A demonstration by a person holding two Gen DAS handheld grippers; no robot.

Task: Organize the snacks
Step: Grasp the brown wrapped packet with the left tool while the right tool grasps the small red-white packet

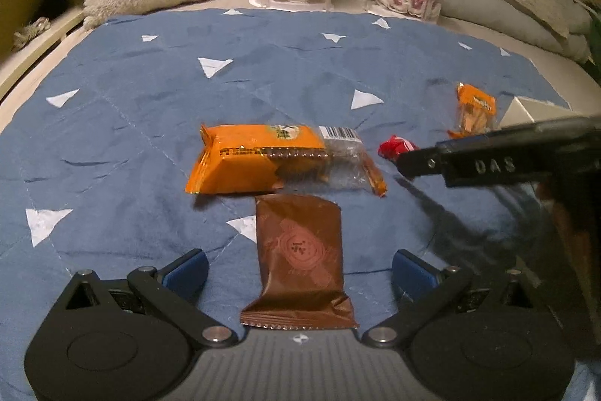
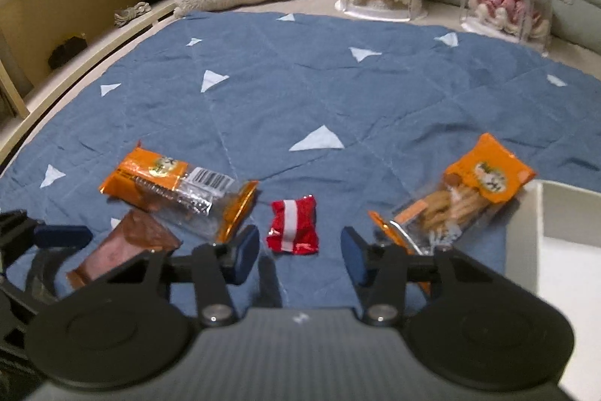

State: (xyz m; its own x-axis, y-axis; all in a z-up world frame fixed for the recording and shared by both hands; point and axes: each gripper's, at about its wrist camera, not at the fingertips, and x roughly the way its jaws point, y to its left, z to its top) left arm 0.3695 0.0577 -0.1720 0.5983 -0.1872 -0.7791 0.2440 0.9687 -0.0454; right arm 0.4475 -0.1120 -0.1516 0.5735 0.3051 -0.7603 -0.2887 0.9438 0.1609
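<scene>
Grippers angled down — left gripper (image 1: 300, 265) open astride brown packet (image 1: 298, 262); right gripper (image 2: 300, 250) unclenched behind red candy (image 2: 293, 232).

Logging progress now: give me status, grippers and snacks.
Left gripper open, astride brown packet. Right gripper open, lined on red candy. Nothing in the way.

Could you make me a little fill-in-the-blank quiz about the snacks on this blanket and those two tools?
1. The left tool is lined up with the ____ packet.
2. The small red packet lying ahead of the right tool has a ____ stripe.
3. The blue blanket is patterned with pale ____.
4. The white box sits at the blanket's ____ edge in the right wrist view.

Missing words: brown; white; triangles; right
</scene>
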